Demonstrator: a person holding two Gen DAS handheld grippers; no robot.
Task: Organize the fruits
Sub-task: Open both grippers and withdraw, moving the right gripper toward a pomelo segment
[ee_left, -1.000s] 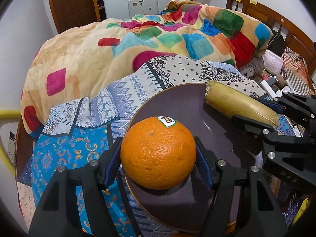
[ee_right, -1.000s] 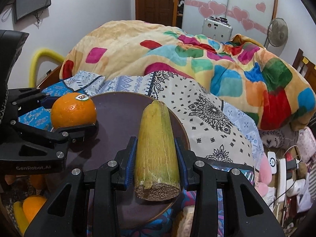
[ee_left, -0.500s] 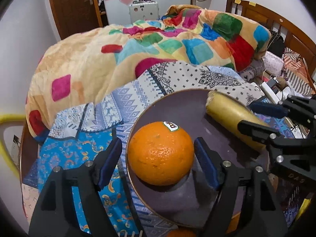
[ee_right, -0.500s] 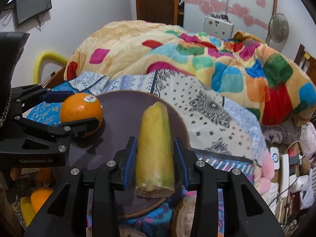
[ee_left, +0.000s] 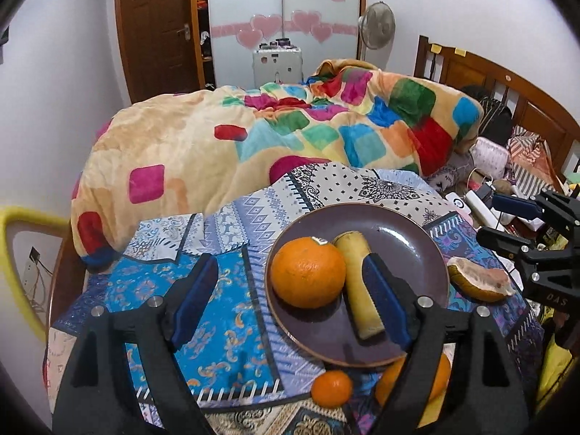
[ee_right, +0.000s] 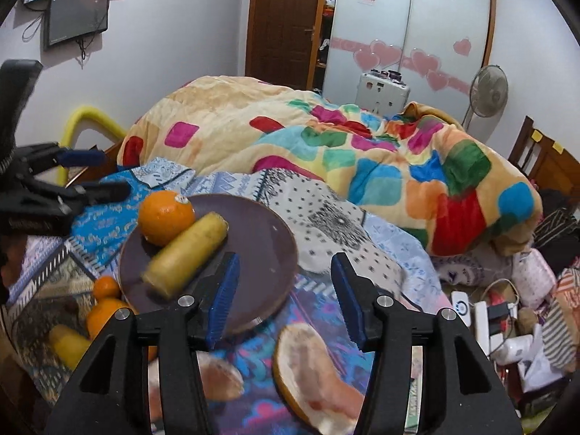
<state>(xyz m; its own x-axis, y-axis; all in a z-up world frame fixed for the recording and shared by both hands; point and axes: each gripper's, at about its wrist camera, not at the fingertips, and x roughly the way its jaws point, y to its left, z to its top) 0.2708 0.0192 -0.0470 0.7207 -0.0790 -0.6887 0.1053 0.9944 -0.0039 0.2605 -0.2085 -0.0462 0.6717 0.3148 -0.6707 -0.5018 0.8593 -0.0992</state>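
We are holding the left hand-held gripper released and drawn back from the plate, and the right hand-held gripper is likewise spread wide and empty. A second ago each was clenching a fruit; now the orange and the yellow fruit piece are lying touching on the plate's left half, so both placements look done. Beside the plate's right edge a pomelo wedge is waiting under the right hand-held gripper; two small oranges are sitting near the plate's front rim. The plate's right half is leaving room.
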